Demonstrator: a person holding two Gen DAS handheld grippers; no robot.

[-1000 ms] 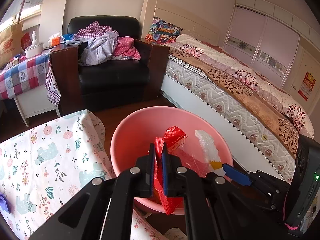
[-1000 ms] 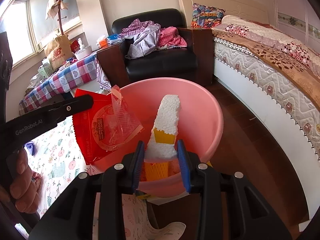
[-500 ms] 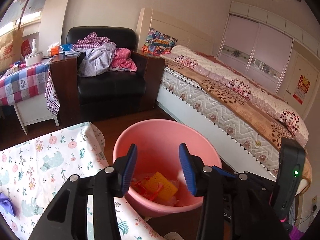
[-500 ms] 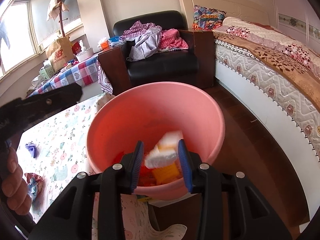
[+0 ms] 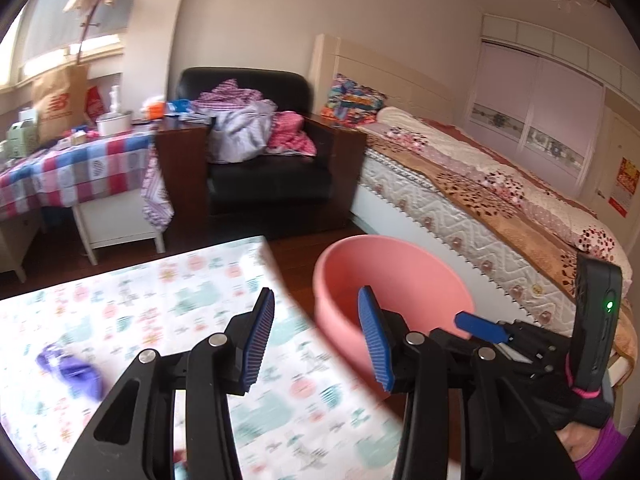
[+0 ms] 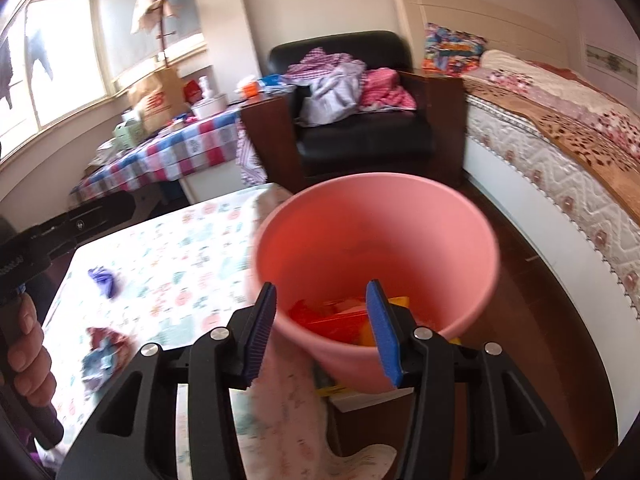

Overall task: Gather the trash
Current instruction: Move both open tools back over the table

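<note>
Hovering wide open and empty, the left gripper [image 5: 316, 338] is nearer the purple scrap [image 5: 74, 372] toward the table's [image 5: 200, 300] left edge, while the right gripper [image 6: 322, 330], equally wide, faces the pink bin [image 6: 376, 240].

We are looking forward along both grippers toward the armchair [image 5: 264, 152]; both views are sharing the pink bin [image 6: 376, 248] and floral table [image 5: 160, 300].
</note>
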